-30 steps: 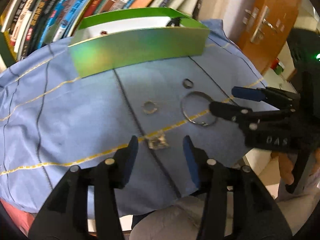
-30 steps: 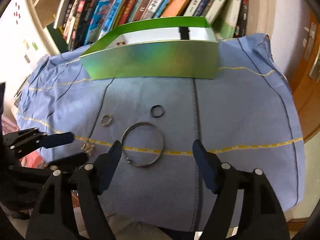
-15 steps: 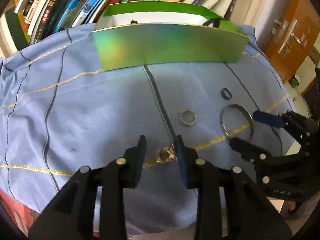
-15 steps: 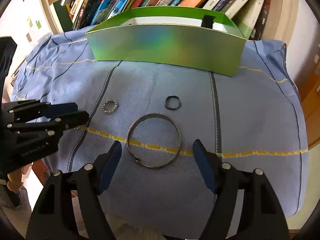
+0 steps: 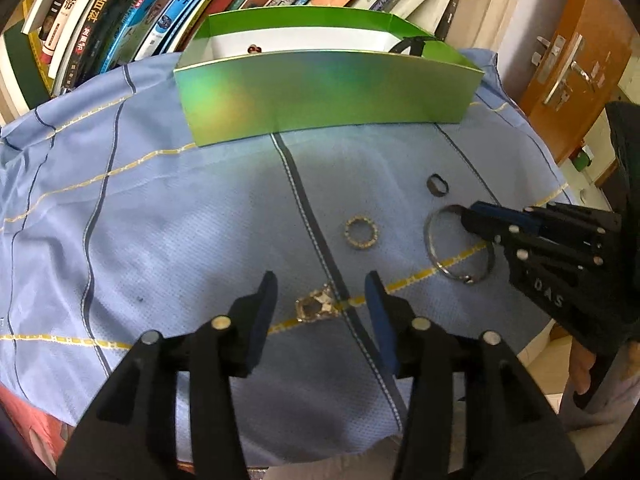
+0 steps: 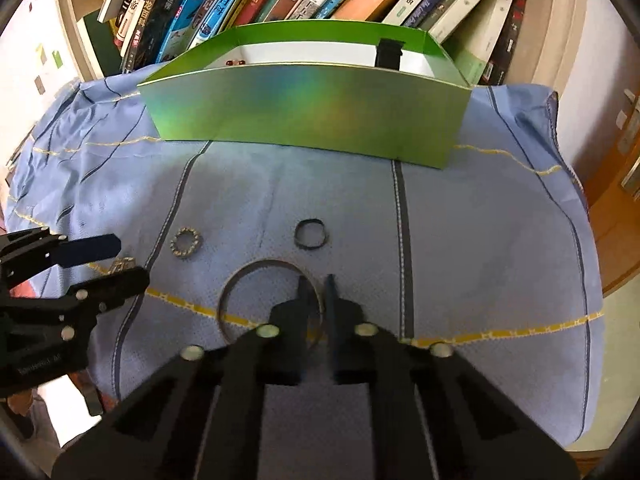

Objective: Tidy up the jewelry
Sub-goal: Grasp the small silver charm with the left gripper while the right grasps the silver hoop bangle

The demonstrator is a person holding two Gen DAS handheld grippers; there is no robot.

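Left wrist view: the left tongs (image 5: 322, 312) are spread over the near edge of the worktop (image 5: 168, 216), which is covered in blue cloth. A small gold pendant (image 5: 316, 306) lies between the tips — not touched by either. A beaded ring (image 5: 361, 233) lies further in, a dark ring (image 5: 437, 185) beyond it toward the right edge. The green box (image 5: 320, 96) stands along the far edge, in front of a row of books (image 5: 180, 4). The right tongs (image 5: 476, 220) reach over the silver bangle (image 5: 460, 246) from the right.

Right wrist view: the right tongs (image 6: 316, 300) are nearly pressed together, pinching the right side of the bangle's (image 6: 248, 276) rim. The bangle rests near the front edge — the dark ring (image 6: 311, 233) just beyond it.
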